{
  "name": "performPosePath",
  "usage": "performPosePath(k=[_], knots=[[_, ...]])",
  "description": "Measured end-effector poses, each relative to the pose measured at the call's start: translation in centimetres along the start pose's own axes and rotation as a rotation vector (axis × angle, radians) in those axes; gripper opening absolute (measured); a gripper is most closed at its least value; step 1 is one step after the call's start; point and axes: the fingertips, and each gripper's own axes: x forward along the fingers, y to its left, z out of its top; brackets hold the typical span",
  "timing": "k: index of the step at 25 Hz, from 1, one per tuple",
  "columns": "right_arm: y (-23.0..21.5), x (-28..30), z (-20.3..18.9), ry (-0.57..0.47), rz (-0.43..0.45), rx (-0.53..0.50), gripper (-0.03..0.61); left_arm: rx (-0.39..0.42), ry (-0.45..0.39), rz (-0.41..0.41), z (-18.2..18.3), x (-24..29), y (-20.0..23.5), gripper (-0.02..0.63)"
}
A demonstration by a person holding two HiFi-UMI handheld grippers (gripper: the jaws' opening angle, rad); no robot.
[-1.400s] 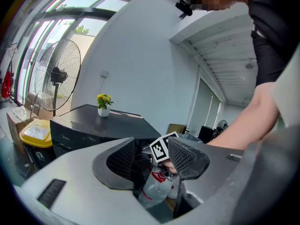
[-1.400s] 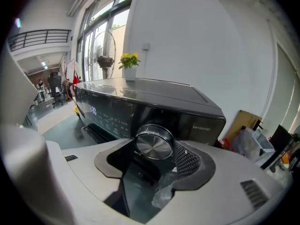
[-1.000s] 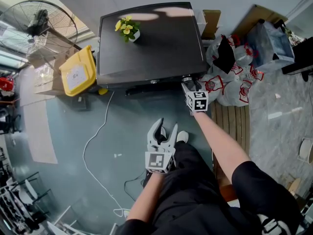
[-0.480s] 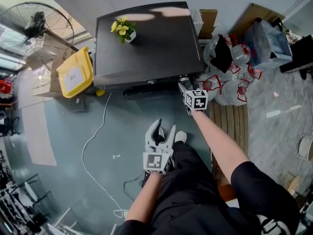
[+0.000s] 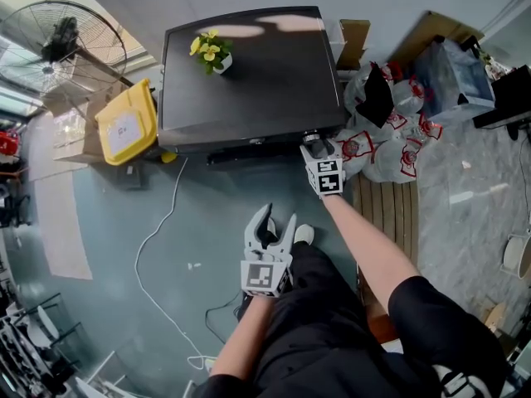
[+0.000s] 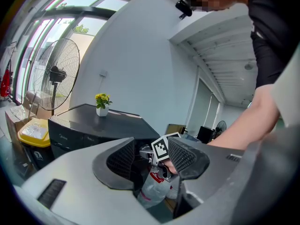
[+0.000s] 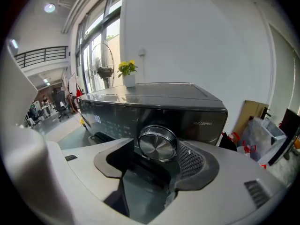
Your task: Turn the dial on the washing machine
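Over grey floor (image 5: 108,222) we hold the right gripper (image 5: 319,146), jaws apart, the dial (image 7: 158,143) of the washing machine (image 5: 249,73) just ahead between them; our left gripper (image 5: 278,220) gapes empty, well behind.

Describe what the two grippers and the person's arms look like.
The left gripper and right gripper match: pale grey bodies, curved jaws lined with black ribbed pads, and a cube of black-and-white square markers behind the jaws. No cables show. The person wears black short sleeves; the forearms are bare.

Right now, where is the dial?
In the right gripper view the dial sits on the front of the washing machine, between the open right tongs.
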Motion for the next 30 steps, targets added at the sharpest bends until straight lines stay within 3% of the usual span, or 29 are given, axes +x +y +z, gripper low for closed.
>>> performPosePath(k=[10,19,24,30], knots=[[-0.5,0.3,0.0,-0.007,-0.038,0.016,0.250,-0.019,-0.015,-0.003,-0.9,0.2,0.0,0.199],[-1.0,0.2,0.0,-0.037,0.026,0.128,0.251,-0.018,0.000,0.001,-0.4,0.8,0.4,0.198],[-1.4,0.2,-0.1,-0.071,0.093,0.306,0.252,-0.038,-0.010,-0.002,-0.5,0.8,0.3,0.198],[-1.3,0.3,0.0,-0.072,0.104,0.290,0.251,-0.036,-0.005,-0.007,-0.7,0.7,0.3,0.198]])
